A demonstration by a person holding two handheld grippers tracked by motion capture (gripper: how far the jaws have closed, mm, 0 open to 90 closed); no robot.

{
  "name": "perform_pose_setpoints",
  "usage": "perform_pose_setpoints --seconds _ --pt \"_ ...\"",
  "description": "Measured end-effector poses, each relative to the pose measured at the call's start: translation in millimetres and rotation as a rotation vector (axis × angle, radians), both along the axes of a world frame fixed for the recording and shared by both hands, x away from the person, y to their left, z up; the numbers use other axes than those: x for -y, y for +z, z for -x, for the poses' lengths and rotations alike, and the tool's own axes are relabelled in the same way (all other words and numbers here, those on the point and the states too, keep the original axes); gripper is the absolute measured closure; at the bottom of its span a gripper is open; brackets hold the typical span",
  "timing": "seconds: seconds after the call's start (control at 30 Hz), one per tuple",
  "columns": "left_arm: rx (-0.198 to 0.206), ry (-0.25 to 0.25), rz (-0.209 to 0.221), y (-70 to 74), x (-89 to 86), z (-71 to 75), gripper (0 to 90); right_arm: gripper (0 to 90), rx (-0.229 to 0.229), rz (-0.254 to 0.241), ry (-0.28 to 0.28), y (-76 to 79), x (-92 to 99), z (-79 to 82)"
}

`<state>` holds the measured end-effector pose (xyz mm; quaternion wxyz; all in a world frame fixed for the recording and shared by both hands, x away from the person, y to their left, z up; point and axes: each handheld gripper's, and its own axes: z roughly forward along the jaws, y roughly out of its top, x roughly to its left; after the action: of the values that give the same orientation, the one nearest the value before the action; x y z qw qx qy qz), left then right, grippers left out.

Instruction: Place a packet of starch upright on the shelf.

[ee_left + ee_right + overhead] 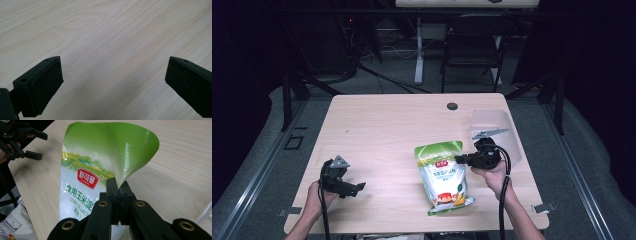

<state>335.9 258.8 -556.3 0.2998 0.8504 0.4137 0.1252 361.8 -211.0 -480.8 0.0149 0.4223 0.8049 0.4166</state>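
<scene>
At about 8 o'clock on the pale wood-grain table (382,125), my left gripper (353,189) rests low over the board, its black jaws spread wide with bare laminate between them; in the left gripper view its two foam-faced pads (47,85) stand far apart, matt and finely speckled. At about 5 o'clock lies a glossy plastic pouch of corn starch (443,177), green at the top and bottom, white in the middle, printed with a red label and pictures of food at its lower end, its long axis running away from me. My right gripper (460,159), at about 4 o'clock, is clamped on the pouch's upper right edge; in the right gripper view the jaws meet on the green film (120,152), which curls up into a smooth cone above them. A translucent plastic sheet (492,122) lies at 2 o'clock.
</scene>
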Motion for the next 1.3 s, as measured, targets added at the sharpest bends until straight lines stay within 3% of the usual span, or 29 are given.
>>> perform_pose_setpoints --seconds 0.73,1.3 --pt "-0.001 -0.006 -0.004 -0.2 0.6 -0.3 1.2 90.0 0.075 -0.013 -0.001 23.9 0.9 6.6" --pt "0.001 -0.01 -0.007 -0.1 0.8 -0.2 1.2 90.0 0.102 0.019 0.038 35.0 -4.1 9.5"
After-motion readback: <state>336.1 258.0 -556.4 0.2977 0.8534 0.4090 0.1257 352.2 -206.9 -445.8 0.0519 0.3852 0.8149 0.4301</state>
